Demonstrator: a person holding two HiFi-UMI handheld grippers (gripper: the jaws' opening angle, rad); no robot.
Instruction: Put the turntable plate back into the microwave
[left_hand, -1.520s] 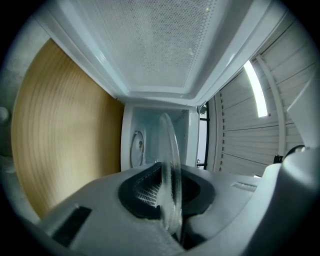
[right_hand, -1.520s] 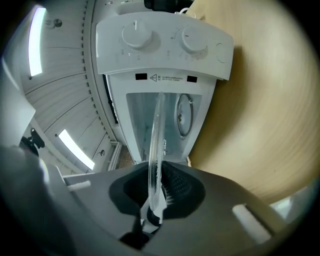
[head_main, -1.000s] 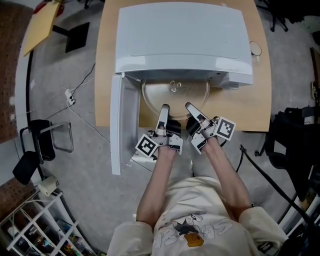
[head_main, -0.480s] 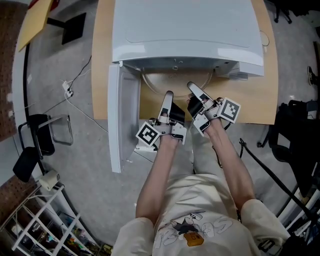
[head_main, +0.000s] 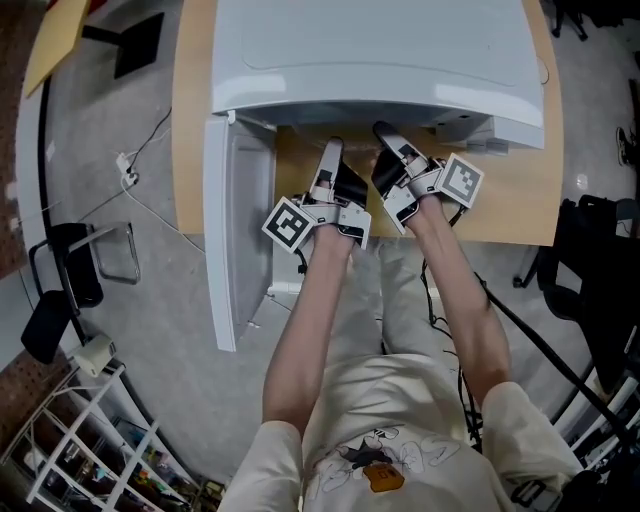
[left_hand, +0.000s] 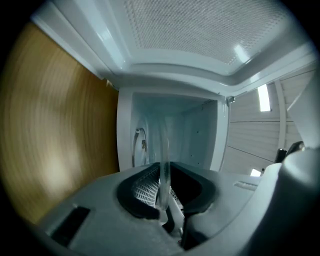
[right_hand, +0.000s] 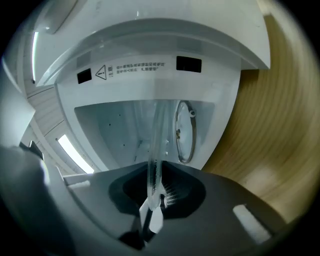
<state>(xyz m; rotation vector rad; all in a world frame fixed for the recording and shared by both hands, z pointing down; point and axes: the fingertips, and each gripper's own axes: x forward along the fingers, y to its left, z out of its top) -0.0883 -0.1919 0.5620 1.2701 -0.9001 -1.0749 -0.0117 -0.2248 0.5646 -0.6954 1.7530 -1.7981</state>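
The white microwave (head_main: 370, 50) stands on the wooden table (head_main: 510, 200) with its door (head_main: 235, 240) swung open to the left. The clear glass turntable plate (left_hand: 163, 165) shows edge-on between the left gripper's (left_hand: 162, 200) jaws, reaching into the cavity. Its rim (right_hand: 155, 150) also runs between the right gripper's (right_hand: 152, 195) jaws. Both pairs of jaws are opening, and the rim still sits between the pads. In the head view the left gripper (head_main: 333, 150) and right gripper (head_main: 385, 135) reach under the microwave's front edge, which hides the plate. A roller ring (right_hand: 186, 132) lies on the cavity floor.
The open door's lower edge juts past the table's front on the left. A chair (head_main: 75, 275) and cables (head_main: 130, 175) are on the grey floor at the left. A wire shelf (head_main: 90, 450) stands at the bottom left. Dark bags (head_main: 600, 260) sit at the right.
Both grippers have pushed forward toward the microwave. The plate, seen half outside the cavity a second ago, is now hidden under the microwave's top in the head view.
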